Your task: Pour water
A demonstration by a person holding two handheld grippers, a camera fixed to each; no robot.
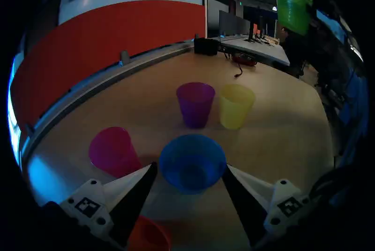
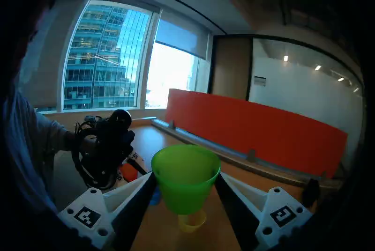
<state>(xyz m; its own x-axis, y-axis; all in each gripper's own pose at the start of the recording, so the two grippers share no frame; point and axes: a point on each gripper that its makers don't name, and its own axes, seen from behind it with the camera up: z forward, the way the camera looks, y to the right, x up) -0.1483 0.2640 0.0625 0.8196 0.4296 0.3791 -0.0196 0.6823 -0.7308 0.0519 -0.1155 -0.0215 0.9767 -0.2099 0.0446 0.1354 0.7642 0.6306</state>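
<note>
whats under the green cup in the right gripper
A yellow cup stands on the table below the green cup, its rim partly covered. The table straight beneath is hidden.

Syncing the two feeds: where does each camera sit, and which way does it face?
Left gripper view: low over the table, facing the red divider; own fingers flank the blue cup.
Right gripper view: raised, facing the windows; own fingers hold the green cup; the person's sleeve at left.
Shared: green cup, yellow cup.
</note>
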